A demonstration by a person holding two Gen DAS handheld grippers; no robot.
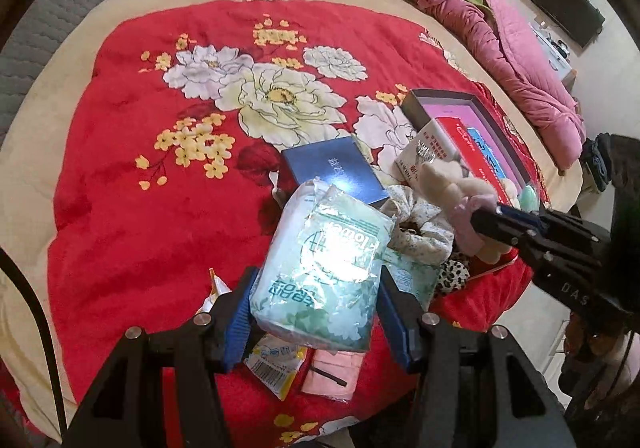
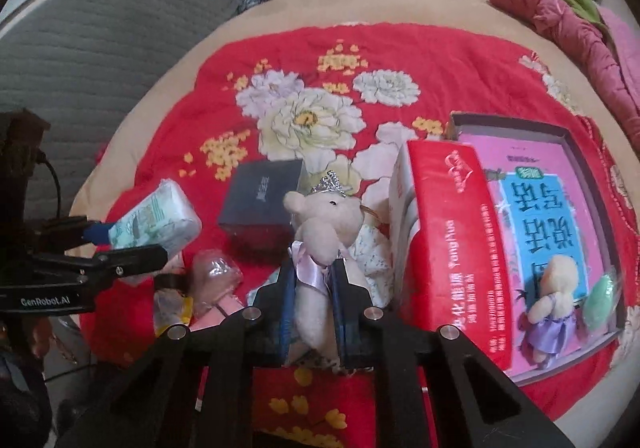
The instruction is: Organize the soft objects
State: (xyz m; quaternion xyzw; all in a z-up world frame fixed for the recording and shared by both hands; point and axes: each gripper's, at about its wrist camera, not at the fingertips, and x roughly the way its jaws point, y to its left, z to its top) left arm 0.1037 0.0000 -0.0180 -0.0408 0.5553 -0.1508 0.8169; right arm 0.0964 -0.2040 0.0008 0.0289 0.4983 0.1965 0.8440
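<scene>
My left gripper is shut on a pale green tissue pack and holds it above the red flowered blanket; the pack also shows in the right wrist view. My right gripper is shut on a cream teddy bear with a silver crown, lifted over the pile; the bear also shows in the left wrist view. A second small bear in a purple dress and a green puff lie in the open grey box.
A red and white carton leans on the box. A dark blue box, floral cloth, a leopard-print item, a pink pouch and wrappers lie nearby. A pink quilt lies at the far right.
</scene>
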